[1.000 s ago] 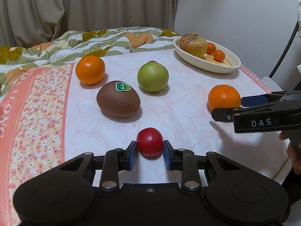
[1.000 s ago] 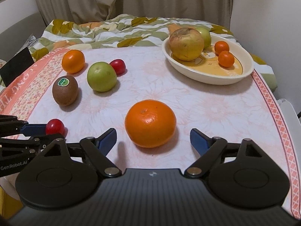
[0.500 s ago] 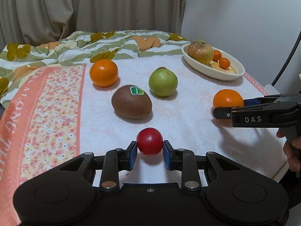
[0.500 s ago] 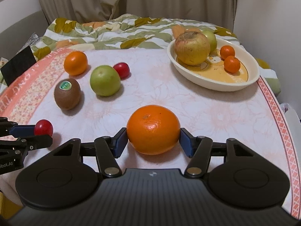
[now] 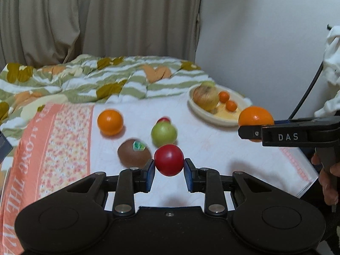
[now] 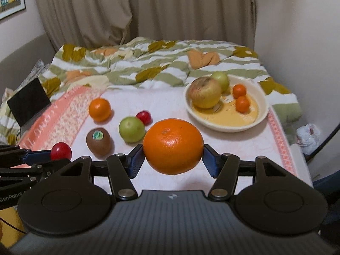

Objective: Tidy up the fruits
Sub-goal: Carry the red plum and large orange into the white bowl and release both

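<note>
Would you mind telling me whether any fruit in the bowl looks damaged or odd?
The large apple in the bowl looks wrinkled and brown-blotched, as if past its best. The two small oranges and the green fruit behind it look sound.

Two fruits are up off the tablecloth (image 6: 170, 104): a small glossy red tomato (image 5: 169, 160), pinched on both sides, and a big dimpled orange (image 6: 173, 146), clamped at its widest. The cream oval bowl (image 6: 262, 114) sits at the cloth's far right corner and holds a large blotchy yellow-red apple (image 6: 205, 94), a pale green apple (image 6: 221, 79) tucked behind it, and two tiny mandarins (image 6: 241, 97) side by side. Left of the bowl, loose on the cloth: a green apple (image 6: 131, 129), a second red tomato (image 6: 144, 117) touching its far side, a brown kiwi (image 6: 98, 141) with a green sticker, and a smaller orange (image 6: 99, 109) farthest left.
</note>
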